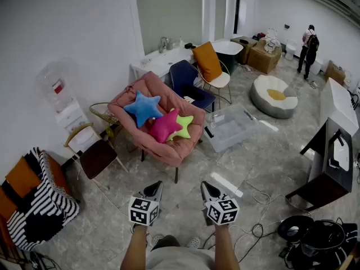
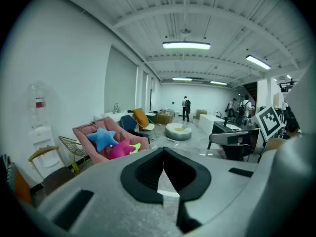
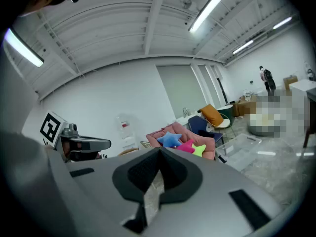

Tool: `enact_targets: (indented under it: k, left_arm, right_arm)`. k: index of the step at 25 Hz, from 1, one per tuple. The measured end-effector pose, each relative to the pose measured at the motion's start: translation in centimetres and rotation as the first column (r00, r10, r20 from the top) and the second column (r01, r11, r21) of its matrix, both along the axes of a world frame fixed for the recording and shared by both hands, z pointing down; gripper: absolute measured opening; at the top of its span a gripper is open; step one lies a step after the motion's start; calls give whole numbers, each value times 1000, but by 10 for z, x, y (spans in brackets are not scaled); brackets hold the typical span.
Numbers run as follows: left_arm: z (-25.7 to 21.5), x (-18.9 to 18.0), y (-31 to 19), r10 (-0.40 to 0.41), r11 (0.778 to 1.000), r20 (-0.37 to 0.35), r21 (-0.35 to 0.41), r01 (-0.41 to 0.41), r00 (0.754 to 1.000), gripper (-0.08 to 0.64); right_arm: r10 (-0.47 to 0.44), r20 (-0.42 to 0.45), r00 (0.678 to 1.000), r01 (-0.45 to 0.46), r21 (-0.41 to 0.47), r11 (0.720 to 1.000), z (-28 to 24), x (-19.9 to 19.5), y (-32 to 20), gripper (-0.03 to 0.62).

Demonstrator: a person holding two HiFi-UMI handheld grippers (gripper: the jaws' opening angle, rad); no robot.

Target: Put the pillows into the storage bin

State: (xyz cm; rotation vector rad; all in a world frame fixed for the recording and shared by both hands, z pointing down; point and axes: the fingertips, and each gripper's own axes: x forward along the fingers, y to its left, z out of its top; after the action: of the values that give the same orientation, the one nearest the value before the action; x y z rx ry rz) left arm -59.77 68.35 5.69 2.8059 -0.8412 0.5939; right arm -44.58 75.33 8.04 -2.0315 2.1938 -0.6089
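Note:
Three star-shaped pillows lie on a pink armchair (image 1: 179,148): a blue pillow (image 1: 143,108), a magenta pillow (image 1: 163,126) and a lime-green pillow (image 1: 184,126). A clear plastic storage bin (image 1: 230,127) stands on the floor to the right of the chair. My left gripper (image 1: 154,190) and right gripper (image 1: 209,190) are held side by side near the bottom of the head view, well short of the chair. Both are shut and hold nothing. The pillows also show in the left gripper view (image 2: 112,143) and the right gripper view (image 3: 181,144).
A brown side chair (image 1: 97,157) stands left of the armchair, with a blue chair (image 1: 188,80) and an orange-cushioned chair (image 1: 211,63) behind it. A black desk (image 1: 332,159) and cables (image 1: 264,201) are at the right. A white beanbag (image 1: 274,96) sits further back, and a person (image 1: 308,44) stands at the far end.

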Motion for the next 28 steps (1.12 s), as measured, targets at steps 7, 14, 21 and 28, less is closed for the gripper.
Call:
enact_targets:
  k: [7, 14, 21, 28]
  left_arm:
    - [11, 16, 15, 31, 999, -26, -19, -31, 999, 9]
    - [7, 10, 10, -21, 999, -73, -32, 19, 997, 12]
    - [9, 13, 21, -23, 998, -100, -54, 18, 995, 73]
    - [24, 18, 14, 11, 997, -90, -75, -18, 996, 137]
  right_arm:
    - [-35, -68, 997, 35, -8, 999, -4, 2, 2, -5]
    - [26, 5, 1000, -26, 8, 1000, -1, 25, 16, -3]
    - [42, 70, 997, -43, 9, 999, 9, 41, 40, 118]
    - [38, 100, 994, -39, 9, 999, 20, 43, 49, 199]
